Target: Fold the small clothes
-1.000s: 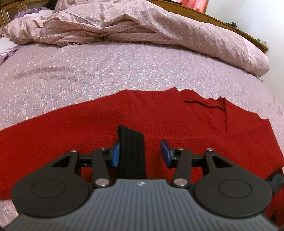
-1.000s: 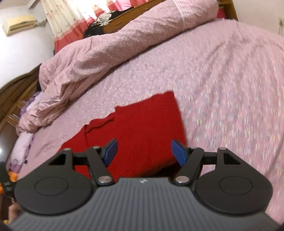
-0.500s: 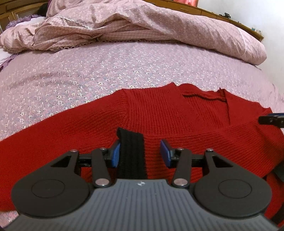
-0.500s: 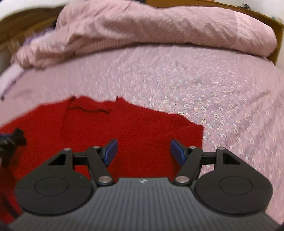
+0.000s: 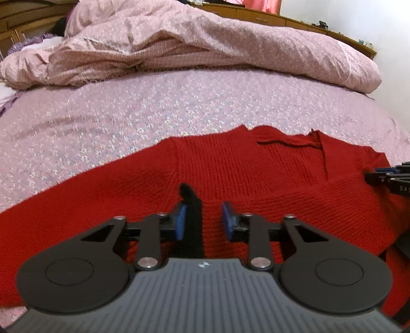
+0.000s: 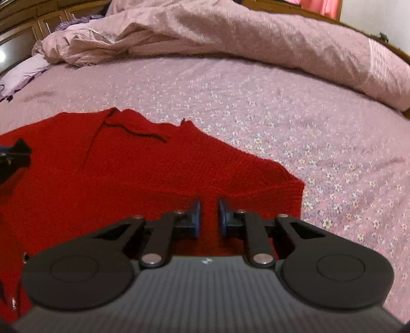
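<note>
A red knit sweater (image 5: 256, 174) lies spread on the bed, its neckline toward the far side; it also shows in the right wrist view (image 6: 133, 166). My left gripper (image 5: 202, 220) sits low over the sweater's near edge with a black knit band (image 5: 191, 220) between its blue pads, jaws partly apart. My right gripper (image 6: 208, 217) is over the sweater's near right part, its jaws narrowed with red fabric between the pads. The right gripper also shows at the right edge of the left wrist view (image 5: 392, 176).
The sweater rests on a pink floral bedsheet (image 5: 153, 107). A bunched pink duvet (image 5: 205, 43) lies along the far side, also in the right wrist view (image 6: 243, 33). Wooden furniture (image 5: 282, 18) stands behind the bed.
My right gripper swung round to face the sweater, came down over its near right part and narrowed its jaws on the fabric. My left gripper stayed at the near edge with the black band.
</note>
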A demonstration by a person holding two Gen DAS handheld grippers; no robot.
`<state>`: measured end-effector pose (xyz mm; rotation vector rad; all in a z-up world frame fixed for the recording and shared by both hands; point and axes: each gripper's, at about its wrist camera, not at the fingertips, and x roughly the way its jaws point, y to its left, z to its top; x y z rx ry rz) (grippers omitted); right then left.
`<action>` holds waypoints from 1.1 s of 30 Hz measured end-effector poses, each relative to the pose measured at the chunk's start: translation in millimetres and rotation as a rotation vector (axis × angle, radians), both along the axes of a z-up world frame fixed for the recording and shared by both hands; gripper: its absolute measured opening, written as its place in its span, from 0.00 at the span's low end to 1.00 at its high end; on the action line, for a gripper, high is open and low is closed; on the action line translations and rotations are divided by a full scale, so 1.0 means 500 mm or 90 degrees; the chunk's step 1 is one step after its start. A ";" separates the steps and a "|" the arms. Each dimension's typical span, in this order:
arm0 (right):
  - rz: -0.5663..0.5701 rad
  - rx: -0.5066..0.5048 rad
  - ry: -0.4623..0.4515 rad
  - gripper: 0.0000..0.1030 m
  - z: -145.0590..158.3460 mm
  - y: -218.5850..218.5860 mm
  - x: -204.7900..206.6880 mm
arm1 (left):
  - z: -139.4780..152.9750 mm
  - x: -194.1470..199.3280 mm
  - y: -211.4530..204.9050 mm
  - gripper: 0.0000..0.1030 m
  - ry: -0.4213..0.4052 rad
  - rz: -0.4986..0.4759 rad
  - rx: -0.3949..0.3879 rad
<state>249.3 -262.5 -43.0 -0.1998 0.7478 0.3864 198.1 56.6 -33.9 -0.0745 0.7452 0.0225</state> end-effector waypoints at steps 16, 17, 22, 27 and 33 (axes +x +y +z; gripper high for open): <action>-0.117 0.195 -0.122 0.13 0.065 -0.061 -0.010 | 0.099 0.066 0.047 0.09 -0.111 0.022 -0.030; -0.124 0.197 -0.123 0.13 0.061 -0.062 -0.004 | 0.097 0.082 0.049 0.09 -0.106 0.023 -0.026; -0.136 0.166 -0.090 0.18 0.020 -0.033 0.016 | 0.046 0.159 0.053 0.09 -0.040 0.024 0.014; -0.161 0.200 -0.108 0.45 0.029 -0.060 -0.008 | 0.014 0.170 0.069 0.09 -0.005 0.025 0.018; -0.263 0.196 -0.136 0.66 0.043 -0.151 -0.006 | 0.016 0.164 0.059 0.09 -0.011 0.025 0.030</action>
